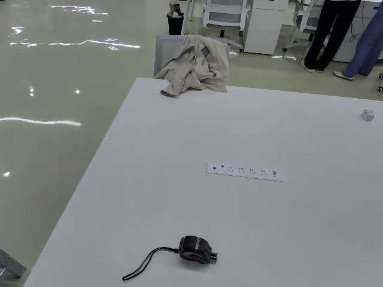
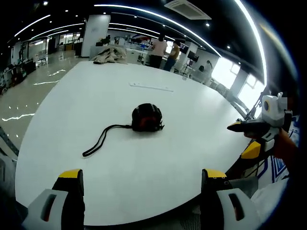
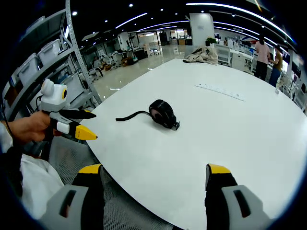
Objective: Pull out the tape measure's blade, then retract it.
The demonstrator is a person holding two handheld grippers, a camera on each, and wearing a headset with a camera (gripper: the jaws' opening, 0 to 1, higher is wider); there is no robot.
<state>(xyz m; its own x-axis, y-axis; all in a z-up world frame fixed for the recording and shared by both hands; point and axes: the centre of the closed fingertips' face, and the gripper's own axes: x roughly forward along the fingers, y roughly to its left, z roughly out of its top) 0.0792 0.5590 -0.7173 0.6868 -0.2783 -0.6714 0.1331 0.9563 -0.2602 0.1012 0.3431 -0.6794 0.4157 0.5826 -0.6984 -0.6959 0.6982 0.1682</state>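
Note:
A black tape measure (image 1: 195, 249) with a black wrist strap (image 1: 142, 264) lies near the front edge of the white table (image 1: 251, 215); its blade is wound in. In the left gripper view the tape measure (image 2: 147, 117) rests ahead of my left gripper (image 2: 141, 191), whose yellow-tipped jaws stand wide apart with nothing between them. In the right gripper view the tape measure (image 3: 163, 113) lies ahead and left of my right gripper (image 3: 156, 179), also open and empty. Both grippers hover off the table's near edge. The right gripper (image 2: 256, 136) appears at the right of the left gripper view, and the left gripper (image 3: 72, 123) at the left of the right gripper view.
A white power strip (image 1: 244, 171) lies mid-table. A beige jacket (image 1: 194, 64) hangs over a chair at the far edge. A small clear object (image 1: 367, 115) sits far right. People (image 1: 335, 30) stand beyond the table. Shelving (image 3: 43, 62) stands to the left.

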